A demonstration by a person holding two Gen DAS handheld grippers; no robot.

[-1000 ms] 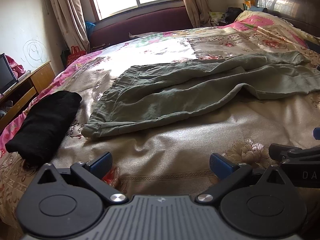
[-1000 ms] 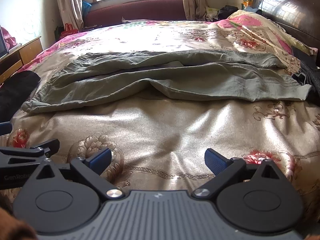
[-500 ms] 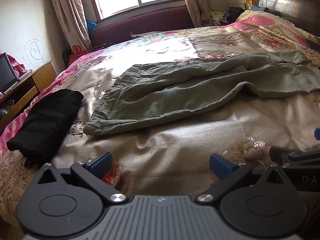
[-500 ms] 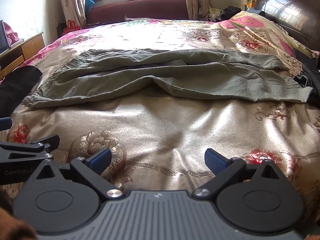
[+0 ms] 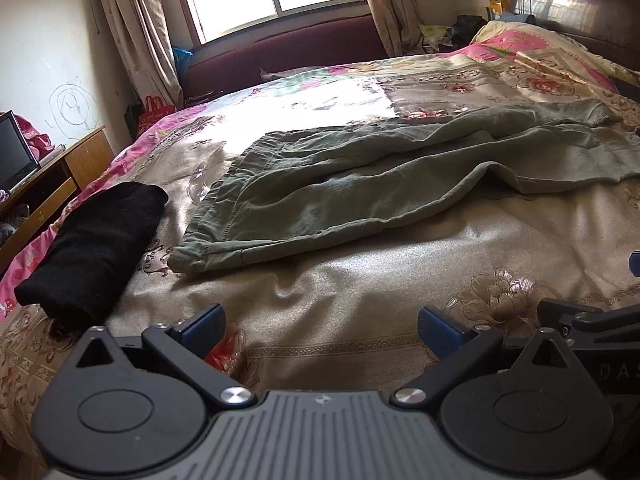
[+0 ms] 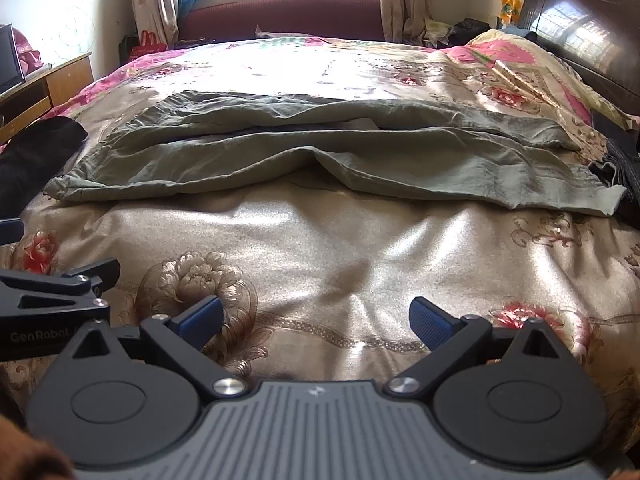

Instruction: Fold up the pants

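A: Where do the pants point(image 6: 304, 160) sit?

B: Across the middle of the frame in the right wrist view, spread lengthwise on the bed point(image 6: 320, 248), waistband toward the left edge, one leg lying over the other, so a lengthwise fold looks done

A: Why is the black garment point(image 5: 92, 248) off at the left?

B: It's folded, just beside the waistband, likely set aside to keep space free

A: And the tools?

B: The left hand-held gripper point(image 5: 320, 326) has its fingers apart, holding nothing; the right hand-held gripper point(image 6: 316, 316) likewise. Both hover low in frame, short of the cloth, probably lined up for the next fold
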